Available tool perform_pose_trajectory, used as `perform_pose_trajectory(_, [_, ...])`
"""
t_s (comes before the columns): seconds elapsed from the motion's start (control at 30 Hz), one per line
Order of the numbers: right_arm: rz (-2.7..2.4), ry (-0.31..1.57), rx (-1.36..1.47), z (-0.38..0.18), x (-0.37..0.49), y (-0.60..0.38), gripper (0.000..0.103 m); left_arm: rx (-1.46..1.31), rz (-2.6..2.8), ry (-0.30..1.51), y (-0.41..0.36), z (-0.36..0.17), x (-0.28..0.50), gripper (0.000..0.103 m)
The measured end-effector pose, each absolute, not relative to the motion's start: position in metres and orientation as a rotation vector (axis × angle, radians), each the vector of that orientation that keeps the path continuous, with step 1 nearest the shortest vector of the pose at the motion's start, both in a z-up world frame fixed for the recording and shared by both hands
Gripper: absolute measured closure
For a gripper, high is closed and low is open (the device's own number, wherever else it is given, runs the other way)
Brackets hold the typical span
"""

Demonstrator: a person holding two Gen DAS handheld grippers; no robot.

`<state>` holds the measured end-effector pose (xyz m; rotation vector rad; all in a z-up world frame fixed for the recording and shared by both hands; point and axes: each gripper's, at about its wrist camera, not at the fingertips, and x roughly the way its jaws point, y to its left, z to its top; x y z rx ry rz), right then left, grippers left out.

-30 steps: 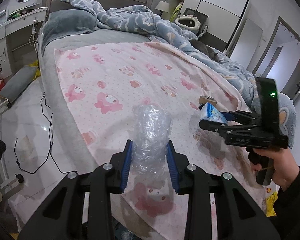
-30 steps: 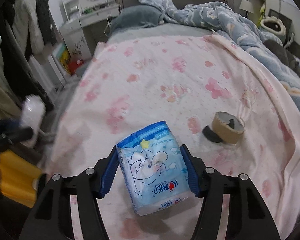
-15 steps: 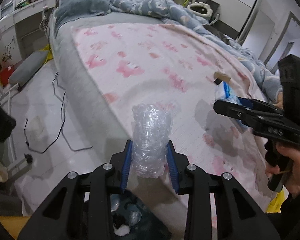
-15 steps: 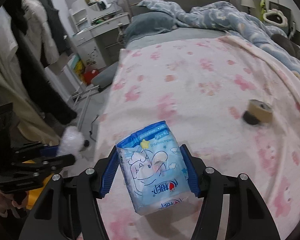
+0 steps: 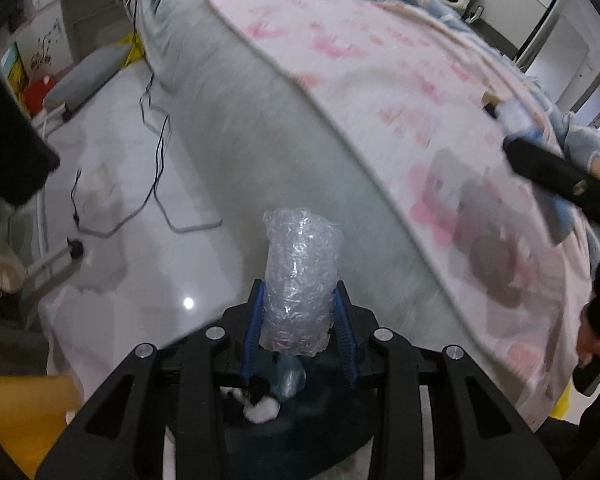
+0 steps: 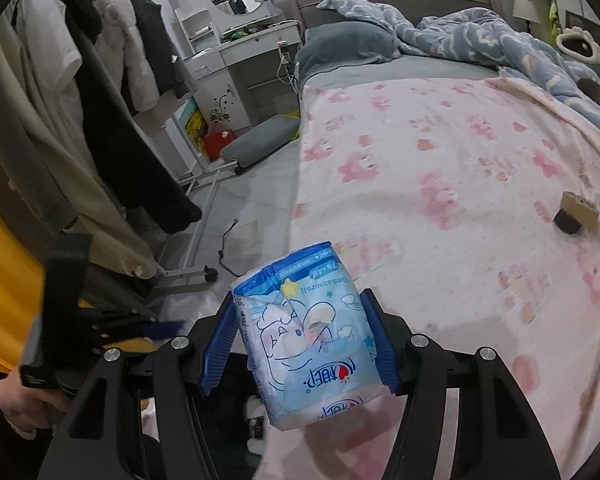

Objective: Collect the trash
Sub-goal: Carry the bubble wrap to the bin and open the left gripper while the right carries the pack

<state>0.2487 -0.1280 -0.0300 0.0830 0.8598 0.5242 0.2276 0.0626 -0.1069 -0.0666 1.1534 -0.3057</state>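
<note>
Bed (image 6: 380,76) carries a pink patterned blanket (image 6: 460,168), a roll of tape (image 6: 576,210) lying on it, a rumpled blue quilt (image 6: 480,40) alongside. Black cable (image 5: 156,160) on the floor (image 5: 148,260).

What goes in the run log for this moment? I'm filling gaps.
left gripper: shut on bubble wrap, above bin | right gripper: shut on tissue pack | tape roll: on bed
</note>
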Motion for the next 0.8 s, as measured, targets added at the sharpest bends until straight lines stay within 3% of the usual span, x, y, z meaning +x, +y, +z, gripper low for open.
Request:
perform_pose_trajectory(0.43, [0.563, 0.870, 0.036, -0.041, 0.210, -0.083, 0.041, -0.105, -0.289, 1.352, 0.087, -0.159, 0.190, 0.065])
perform_pose_trajectory(0.7, [0.582, 0.906, -0.018, -0.055, 0.216, -0.064, 0.041, -0.113, -0.259, 1.362, 0.098, -0.160, 0.194, 0.037])
perform_pose_trajectory(0.8, [0.578, 0.932, -0.010, -0.062, 0.217, -0.064, 0.041, -0.134, -0.220, 1.331, 0.110, -0.154, 0.196, 0.034])
